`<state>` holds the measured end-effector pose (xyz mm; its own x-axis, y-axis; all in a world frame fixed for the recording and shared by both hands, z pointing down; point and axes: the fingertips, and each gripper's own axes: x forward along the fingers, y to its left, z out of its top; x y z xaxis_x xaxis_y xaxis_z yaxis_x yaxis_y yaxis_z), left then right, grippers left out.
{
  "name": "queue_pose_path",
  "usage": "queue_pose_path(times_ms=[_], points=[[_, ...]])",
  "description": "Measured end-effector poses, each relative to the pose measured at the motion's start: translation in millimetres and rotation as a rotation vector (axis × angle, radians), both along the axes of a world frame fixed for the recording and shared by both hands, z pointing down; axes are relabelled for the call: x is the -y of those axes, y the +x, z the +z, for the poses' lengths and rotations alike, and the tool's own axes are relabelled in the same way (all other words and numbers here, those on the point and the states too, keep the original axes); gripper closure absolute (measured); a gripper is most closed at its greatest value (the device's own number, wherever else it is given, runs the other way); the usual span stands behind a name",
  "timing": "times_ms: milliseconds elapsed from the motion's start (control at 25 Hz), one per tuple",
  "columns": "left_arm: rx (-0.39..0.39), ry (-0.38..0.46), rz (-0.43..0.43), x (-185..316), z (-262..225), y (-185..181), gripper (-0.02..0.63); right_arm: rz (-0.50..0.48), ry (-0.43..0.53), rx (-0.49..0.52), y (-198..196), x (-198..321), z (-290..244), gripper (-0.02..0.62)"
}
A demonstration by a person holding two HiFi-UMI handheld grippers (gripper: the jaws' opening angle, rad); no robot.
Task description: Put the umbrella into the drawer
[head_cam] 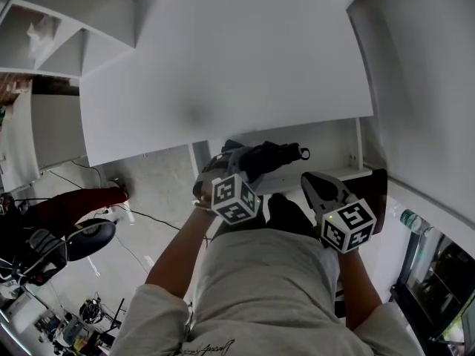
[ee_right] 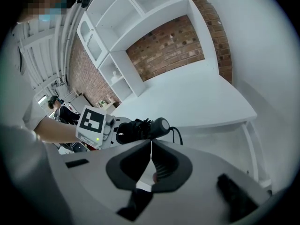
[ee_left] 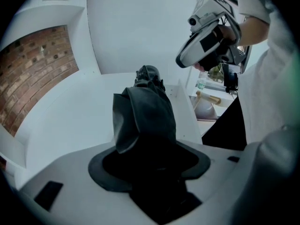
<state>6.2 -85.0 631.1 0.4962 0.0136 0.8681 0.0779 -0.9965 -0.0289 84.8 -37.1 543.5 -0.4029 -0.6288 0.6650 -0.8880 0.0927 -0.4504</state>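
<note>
Nearest your body, your right gripper [ee_right: 150,146] has its 2 jaws pressed together with nothing between them. Just beside it, your left gripper [ee_left: 149,153] is clamped on the black folded umbrella [ee_left: 147,111], which sticks out past the jaws with its rounded end and cord loop farthest from you. The umbrella is over the white drawer [head_cam: 356,154] pulled out under the desk's front edge; whether it touches the drawer is unclear. Beyond lie the white desk [head_cam: 223,58], then white shelves [ee_right: 122,22] against a brick wall [ee_right: 164,50].
</note>
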Motion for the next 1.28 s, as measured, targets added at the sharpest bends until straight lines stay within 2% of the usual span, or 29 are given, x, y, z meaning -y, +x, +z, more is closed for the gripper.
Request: queue_pose_path(times_ms=[160, 680, 1280], points=[[0.018, -0.039, -0.005, -1.9, 12.9, 0.0, 0.334, 0.008, -0.009, 0.005, 0.5, -1.3, 1.8, 0.566], [0.135, -0.035, 0.069, -4.6, 63.3, 4.6, 0.334, 0.009, -0.042, 0.017, 0.5, -13.2, 12.5, 0.566], [0.162, -0.055, 0.036, 5.7, 89.0, 8.6, 0.334, -0.002, -0.062, 0.017, -0.4, -14.1, 22.7, 0.566]])
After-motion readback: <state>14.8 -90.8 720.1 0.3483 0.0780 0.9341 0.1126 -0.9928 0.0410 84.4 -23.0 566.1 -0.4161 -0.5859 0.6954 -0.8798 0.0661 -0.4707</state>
